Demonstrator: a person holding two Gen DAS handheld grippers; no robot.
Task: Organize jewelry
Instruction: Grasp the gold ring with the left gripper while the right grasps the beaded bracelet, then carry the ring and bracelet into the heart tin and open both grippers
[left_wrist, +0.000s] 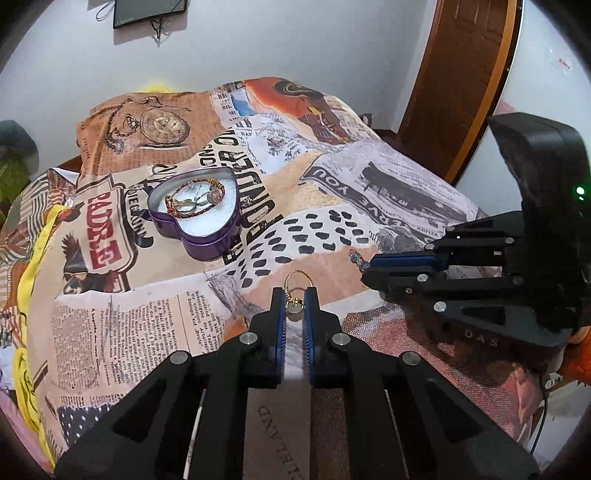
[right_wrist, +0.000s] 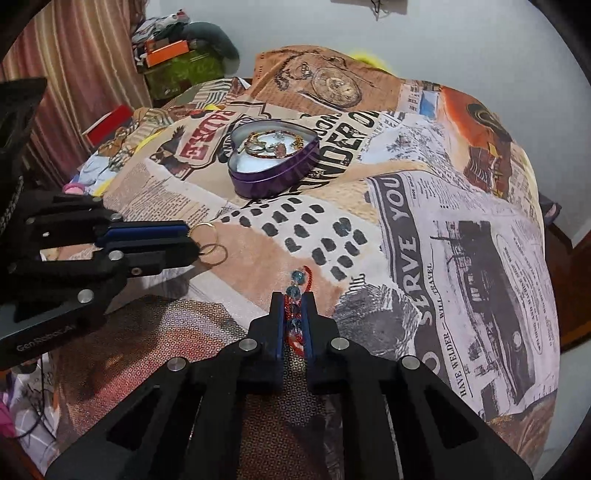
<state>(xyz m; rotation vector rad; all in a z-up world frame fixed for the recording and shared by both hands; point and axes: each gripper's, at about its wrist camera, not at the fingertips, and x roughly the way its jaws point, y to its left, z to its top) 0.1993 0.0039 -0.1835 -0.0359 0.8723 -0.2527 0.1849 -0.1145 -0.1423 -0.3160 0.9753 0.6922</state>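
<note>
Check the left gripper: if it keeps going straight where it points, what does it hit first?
Likely the printed bedcover just past the gold ring the left gripper holds. The heart tin sits farther, off left; depth unclear.

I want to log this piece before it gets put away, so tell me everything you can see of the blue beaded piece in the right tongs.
The blue beaded piece is a short string of faceted, glassy blue beads on fine red chain or cord; whether it is an earring or a bracelet I cannot tell. The right tongs are shut on its lower part, and its top beads and a red loop stick out past the tips, above the printed bedspread. In the left wrist view it shows as a few beads at the tips.
</note>
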